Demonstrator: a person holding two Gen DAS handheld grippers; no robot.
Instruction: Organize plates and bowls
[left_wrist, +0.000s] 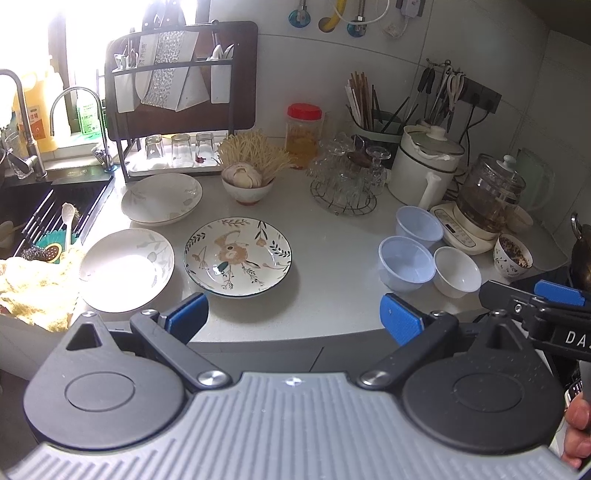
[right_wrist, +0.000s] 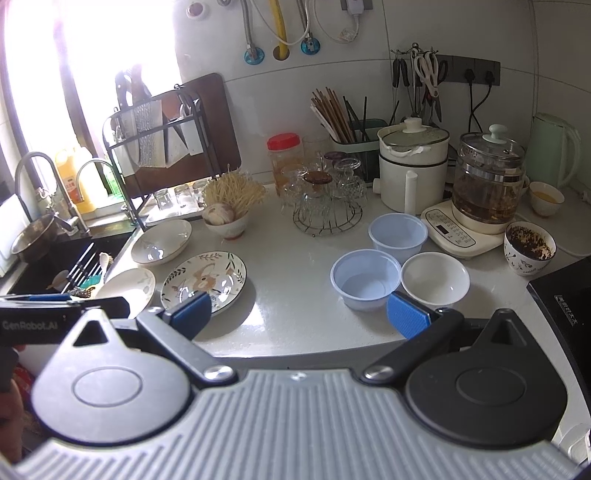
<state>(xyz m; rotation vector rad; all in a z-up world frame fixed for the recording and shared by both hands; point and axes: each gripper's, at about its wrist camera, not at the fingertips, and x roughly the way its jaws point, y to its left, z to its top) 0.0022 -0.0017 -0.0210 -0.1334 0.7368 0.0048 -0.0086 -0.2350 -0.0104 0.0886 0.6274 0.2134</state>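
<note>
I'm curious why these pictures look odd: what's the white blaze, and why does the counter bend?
Left wrist view: window light burns out the top left corner and glares on the near white plate. Right wrist view: the same window washes out, and the fisheye lens bows the counter edge.

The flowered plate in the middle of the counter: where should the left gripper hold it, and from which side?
Probably the near rim of the flowered plate, approached from the counter's front edge. The rim rises off the counter, so one finger can go under. The left gripper is open.
</note>
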